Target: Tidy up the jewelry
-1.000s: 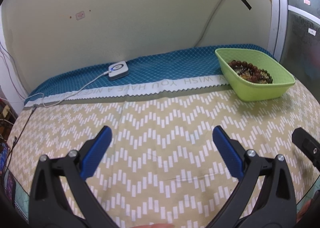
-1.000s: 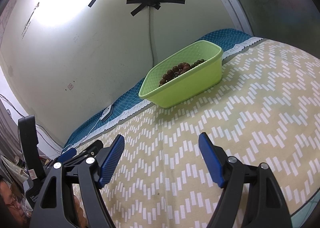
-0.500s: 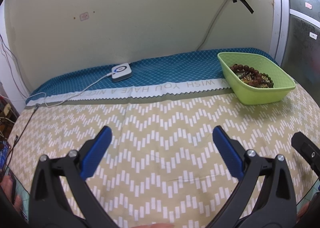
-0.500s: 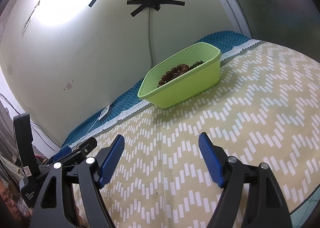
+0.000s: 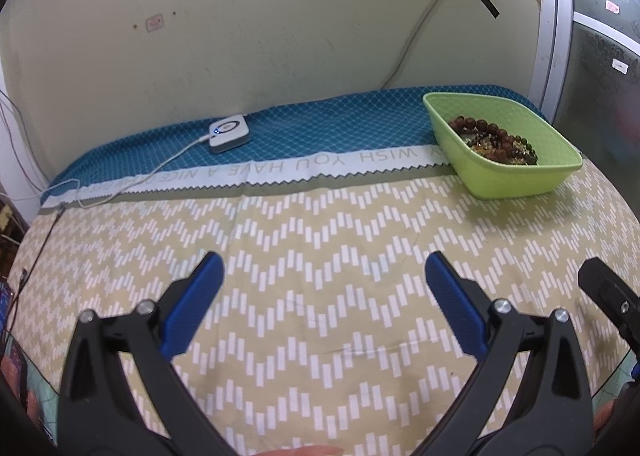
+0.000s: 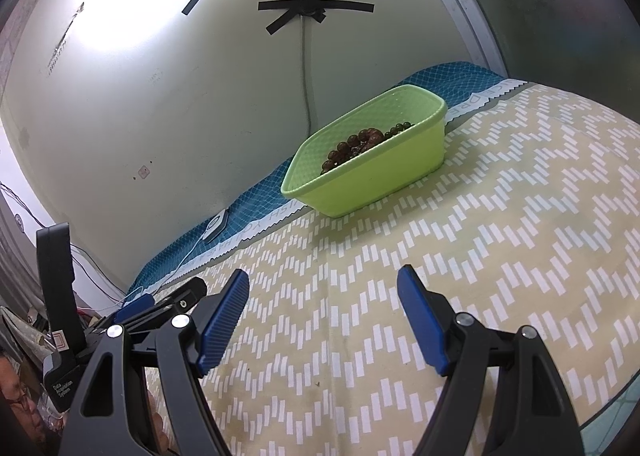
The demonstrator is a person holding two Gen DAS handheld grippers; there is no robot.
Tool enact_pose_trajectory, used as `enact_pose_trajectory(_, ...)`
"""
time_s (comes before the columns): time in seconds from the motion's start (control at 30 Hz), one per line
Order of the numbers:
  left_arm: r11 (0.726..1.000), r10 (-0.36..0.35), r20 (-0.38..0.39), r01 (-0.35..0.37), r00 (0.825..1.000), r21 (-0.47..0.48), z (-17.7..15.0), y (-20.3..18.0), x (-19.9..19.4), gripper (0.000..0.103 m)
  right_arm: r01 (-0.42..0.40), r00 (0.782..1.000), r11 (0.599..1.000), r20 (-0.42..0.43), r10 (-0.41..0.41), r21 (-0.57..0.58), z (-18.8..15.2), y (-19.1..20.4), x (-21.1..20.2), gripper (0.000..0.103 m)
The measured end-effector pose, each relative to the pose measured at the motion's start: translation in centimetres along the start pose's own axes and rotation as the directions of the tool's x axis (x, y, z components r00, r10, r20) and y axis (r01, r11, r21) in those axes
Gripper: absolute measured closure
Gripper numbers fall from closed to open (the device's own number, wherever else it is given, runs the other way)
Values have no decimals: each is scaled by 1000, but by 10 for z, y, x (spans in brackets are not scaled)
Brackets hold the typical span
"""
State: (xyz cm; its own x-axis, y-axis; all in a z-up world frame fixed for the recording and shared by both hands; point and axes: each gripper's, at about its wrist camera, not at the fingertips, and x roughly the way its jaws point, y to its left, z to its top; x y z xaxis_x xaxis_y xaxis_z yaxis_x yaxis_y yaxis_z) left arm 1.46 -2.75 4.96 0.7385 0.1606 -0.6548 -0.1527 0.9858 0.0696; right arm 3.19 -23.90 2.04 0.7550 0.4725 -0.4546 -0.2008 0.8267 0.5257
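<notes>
the left gripper [image 5: 322, 276] and the right gripper [image 6: 323, 288] are both spread wide with nothing between the blue pads, low over the zigzag cloth [image 5: 320, 240] on the surface. the bead jewelry [image 5: 494, 141] lies in the green basket [image 5: 516, 175], far right by the wall.

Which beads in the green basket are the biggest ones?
The round brown beads lying along the back of the green basket are biggest. The dark green beads toward its right end are much smaller.
</notes>
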Motion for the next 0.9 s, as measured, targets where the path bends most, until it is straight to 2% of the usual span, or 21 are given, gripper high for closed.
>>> enact_pose_trajectory(0.9, 999, 0, -20, 1, 1000, 45, -3, -5, 10, 6, -32, 999, 999, -2, 32, 11, -1, 0, 1, 51)
